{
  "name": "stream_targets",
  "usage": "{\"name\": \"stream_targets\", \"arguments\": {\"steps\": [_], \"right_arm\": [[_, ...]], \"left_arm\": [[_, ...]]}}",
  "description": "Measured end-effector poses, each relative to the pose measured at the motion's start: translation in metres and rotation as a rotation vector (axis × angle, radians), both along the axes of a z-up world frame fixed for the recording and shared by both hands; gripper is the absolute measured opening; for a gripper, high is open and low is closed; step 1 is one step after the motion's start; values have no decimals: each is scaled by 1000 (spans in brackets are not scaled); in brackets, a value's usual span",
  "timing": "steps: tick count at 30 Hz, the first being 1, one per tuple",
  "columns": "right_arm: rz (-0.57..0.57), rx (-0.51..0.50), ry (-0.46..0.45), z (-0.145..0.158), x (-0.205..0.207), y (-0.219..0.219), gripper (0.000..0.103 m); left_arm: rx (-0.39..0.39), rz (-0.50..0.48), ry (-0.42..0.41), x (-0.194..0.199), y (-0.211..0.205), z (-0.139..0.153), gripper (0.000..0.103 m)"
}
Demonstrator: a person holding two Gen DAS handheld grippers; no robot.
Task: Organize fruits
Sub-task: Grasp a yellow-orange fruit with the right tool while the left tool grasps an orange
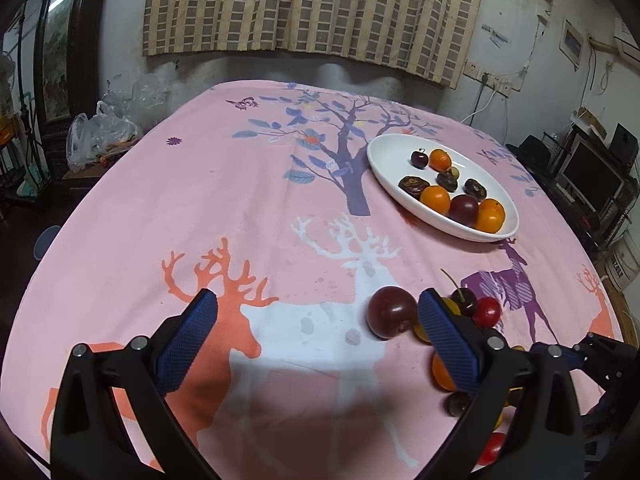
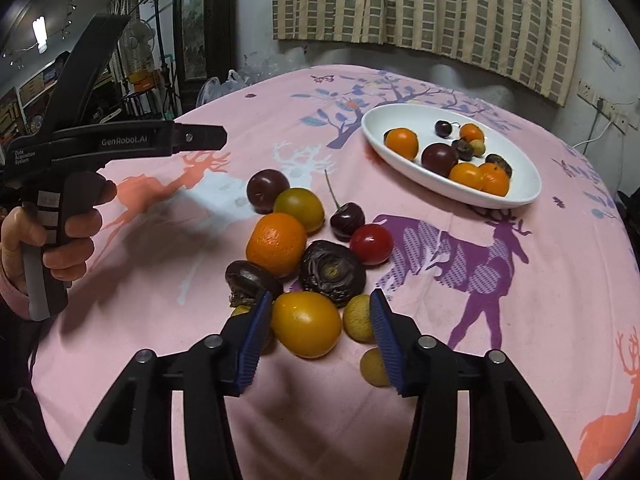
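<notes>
A white oval plate (image 1: 384, 168) (image 2: 376, 140) at the table's far right holds several oranges, plums, dates and a cherry. A pile of loose fruit lies on the pink cloth: a dark plum (image 1: 392, 311) (image 2: 267, 187), an orange (image 2: 276, 243), a cherry (image 2: 346, 218), a red tomato (image 2: 372, 243), a dark wrinkled fruit (image 2: 332, 272). My right gripper (image 2: 318, 308) is open, its jaws either side of a yellow-orange fruit (image 2: 306, 323). My left gripper (image 1: 316, 308) is open and empty, left of the pile.
The round table has a pink deer-print cloth (image 1: 240, 200). Plastic bags (image 1: 100, 136) sit on a stand past its far left edge. A curtain (image 1: 312, 8) hangs behind. Shelves with a monitor (image 1: 588, 172) stand at the right.
</notes>
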State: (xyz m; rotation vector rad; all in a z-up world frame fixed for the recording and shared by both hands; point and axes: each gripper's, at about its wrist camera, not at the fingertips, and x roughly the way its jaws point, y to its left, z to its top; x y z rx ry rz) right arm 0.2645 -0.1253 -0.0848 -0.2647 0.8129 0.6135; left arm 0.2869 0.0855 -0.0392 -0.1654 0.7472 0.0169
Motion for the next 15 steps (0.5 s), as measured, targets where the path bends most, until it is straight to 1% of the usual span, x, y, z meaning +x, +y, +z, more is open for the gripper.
{"name": "stream_targets", "arguments": {"steps": [1,5,8,10,13,15], "right_arm": [[5,2,9,-2,1,1,47],[25,11,14,-3,-1,2,47],[33,35,44,-3,1,1,44],[24,24,53,-3,2,0,40],[17,9,61,-3,-2,-2,40],[-5,3,85,-9,3,-3,40]], "left_arm": [[-1,-6,-2,-1,-1,0,98],[-9,-30,-2,-3,-4,1,99],[-10,-39,-1,-4,-6,2,99],[-11,-38,-1,-4,-6,2,99],[-13,-34,2,-3,-6,1,99],[-15,-35,6,-3,-7,0,99]]}}
